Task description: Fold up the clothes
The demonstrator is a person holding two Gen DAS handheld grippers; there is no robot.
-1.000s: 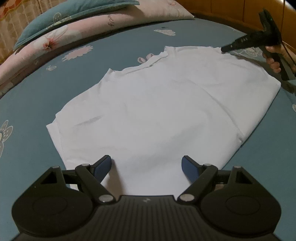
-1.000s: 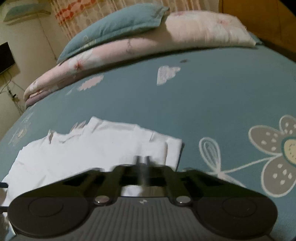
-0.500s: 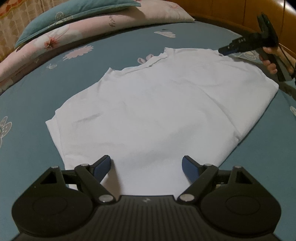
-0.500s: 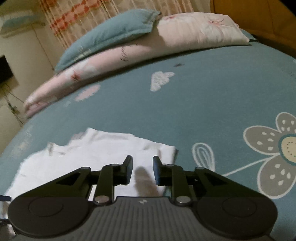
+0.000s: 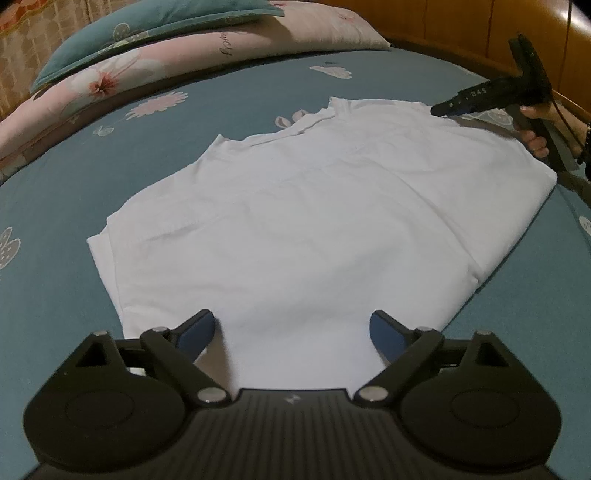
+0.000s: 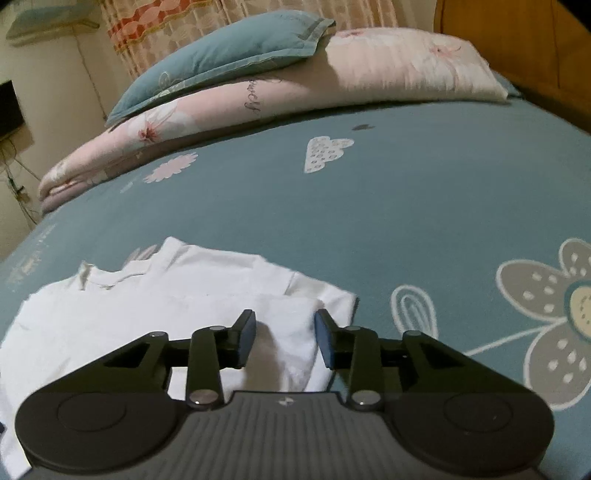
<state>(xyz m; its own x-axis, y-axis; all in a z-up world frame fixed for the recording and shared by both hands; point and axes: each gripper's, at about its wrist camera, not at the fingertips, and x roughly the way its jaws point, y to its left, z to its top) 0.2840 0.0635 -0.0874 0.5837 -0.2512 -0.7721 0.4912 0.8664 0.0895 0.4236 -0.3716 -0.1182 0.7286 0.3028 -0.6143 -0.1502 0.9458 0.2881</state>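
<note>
While the left gripper hangs tilted down over the shirt's near edge, its blue pads stand wide apart, having just been opening, gripping nothing. At upper right of that view a hand holds the right gripper low at the shirt's far corner; its jaws have just been opening, cloth lying loose between them. Smooth, white and softly creased, the shirt lies flat on the flowered teal sheet, long axis running lower left to upper right, collar toward the pillows.

Each matte black plastic gripper has a ribbed grey housing, 2 round discs, silver pivot screws and 2 blue-padded fingers; white lettering marks the right gripper, upper right.
</note>
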